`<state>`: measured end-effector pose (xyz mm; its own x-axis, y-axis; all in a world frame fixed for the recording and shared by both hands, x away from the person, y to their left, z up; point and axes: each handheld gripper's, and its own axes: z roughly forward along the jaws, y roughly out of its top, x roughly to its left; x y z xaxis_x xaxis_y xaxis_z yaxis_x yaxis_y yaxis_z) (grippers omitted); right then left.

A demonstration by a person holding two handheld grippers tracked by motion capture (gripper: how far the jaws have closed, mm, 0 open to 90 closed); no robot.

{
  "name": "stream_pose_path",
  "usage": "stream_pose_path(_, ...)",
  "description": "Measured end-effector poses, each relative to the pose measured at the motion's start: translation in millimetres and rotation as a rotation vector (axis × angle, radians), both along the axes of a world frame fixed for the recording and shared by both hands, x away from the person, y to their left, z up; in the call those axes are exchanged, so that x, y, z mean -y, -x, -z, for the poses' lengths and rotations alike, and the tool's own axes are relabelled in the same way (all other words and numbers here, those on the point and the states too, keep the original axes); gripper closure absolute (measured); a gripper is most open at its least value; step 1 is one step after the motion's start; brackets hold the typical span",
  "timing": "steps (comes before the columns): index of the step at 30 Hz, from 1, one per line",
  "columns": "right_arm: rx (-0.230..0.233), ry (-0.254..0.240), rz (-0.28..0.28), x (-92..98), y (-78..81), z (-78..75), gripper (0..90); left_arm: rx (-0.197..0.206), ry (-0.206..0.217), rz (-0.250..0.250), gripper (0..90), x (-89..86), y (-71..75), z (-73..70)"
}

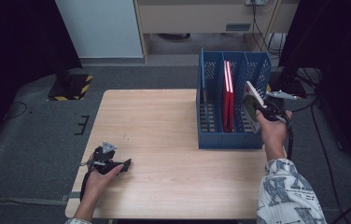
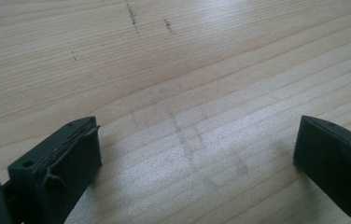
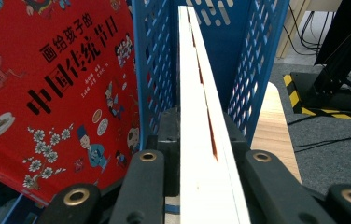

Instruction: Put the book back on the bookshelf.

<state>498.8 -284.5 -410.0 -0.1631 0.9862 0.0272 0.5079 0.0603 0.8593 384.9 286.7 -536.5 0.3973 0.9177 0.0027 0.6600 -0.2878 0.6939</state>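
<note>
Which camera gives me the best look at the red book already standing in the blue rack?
The right gripper view: the red book is close, with its cover, drawings and printed title readable beside a blue rack divider. The high view shows it small and mostly edge-on in the rack's middle slot. The left gripper view faces bare tabletop.

Red book (image 3: 57, 93) cover in the right gripper view carried black Chinese title, two lines: "画给孩子的" over larger "中国传统节日", w/ small cartoon figures & flowers round it. In the high view the book (image 1: 228, 95) was too small to read. No other legible txt.
</note>
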Motion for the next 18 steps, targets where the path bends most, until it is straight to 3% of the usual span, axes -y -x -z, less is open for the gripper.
stream_pose_path(18, -0.04, 0.007, 0.006, -5.9, -1.9, 22.3, 76.1, -0.001, 0.0, 0.001, 0.0, 0.0, -0.3, -0.1)
